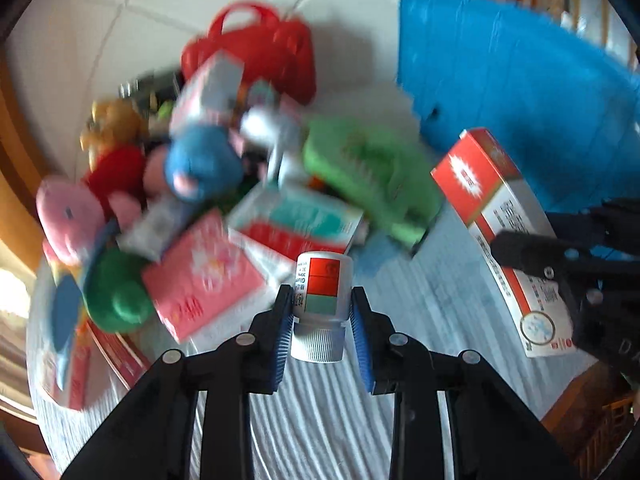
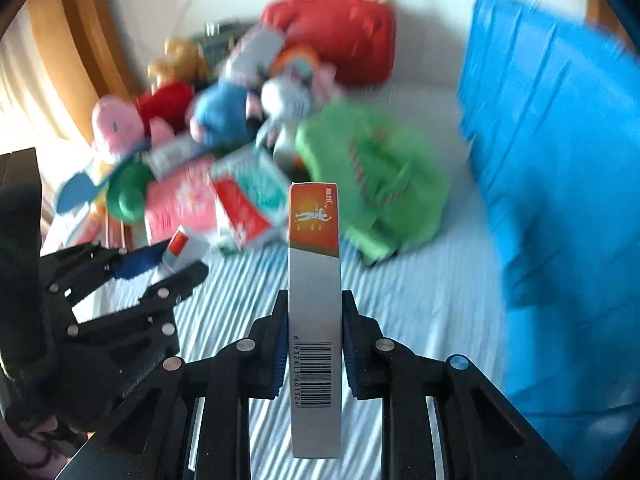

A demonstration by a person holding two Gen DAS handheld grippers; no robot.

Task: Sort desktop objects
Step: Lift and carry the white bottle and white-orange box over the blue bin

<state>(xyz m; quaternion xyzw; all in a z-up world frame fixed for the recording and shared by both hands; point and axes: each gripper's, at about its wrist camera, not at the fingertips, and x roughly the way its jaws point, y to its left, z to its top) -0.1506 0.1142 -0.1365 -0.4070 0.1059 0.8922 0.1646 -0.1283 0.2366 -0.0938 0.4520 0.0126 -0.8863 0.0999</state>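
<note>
My left gripper (image 1: 321,308) is shut on a small white medicine bottle (image 1: 322,300) with a red and green label, held above the striped cloth. My right gripper (image 2: 314,332) is shut on a tall flat box (image 2: 314,320) with an orange-red top and a barcode, held on edge. That same box (image 1: 502,232) shows at the right of the left wrist view, in the right gripper's black fingers (image 1: 532,254). The left gripper (image 2: 160,268) with its bottle (image 2: 180,250) appears at the left of the right wrist view. Both views are blurred by motion.
A heap lies behind: a pink box (image 1: 200,276), a red and teal box (image 1: 296,224), a green plush crocodile (image 2: 372,176), blue (image 1: 202,164), pink (image 1: 70,216) and other plush toys, a red handbag (image 2: 340,36). A blue bin (image 2: 560,184) stands at the right.
</note>
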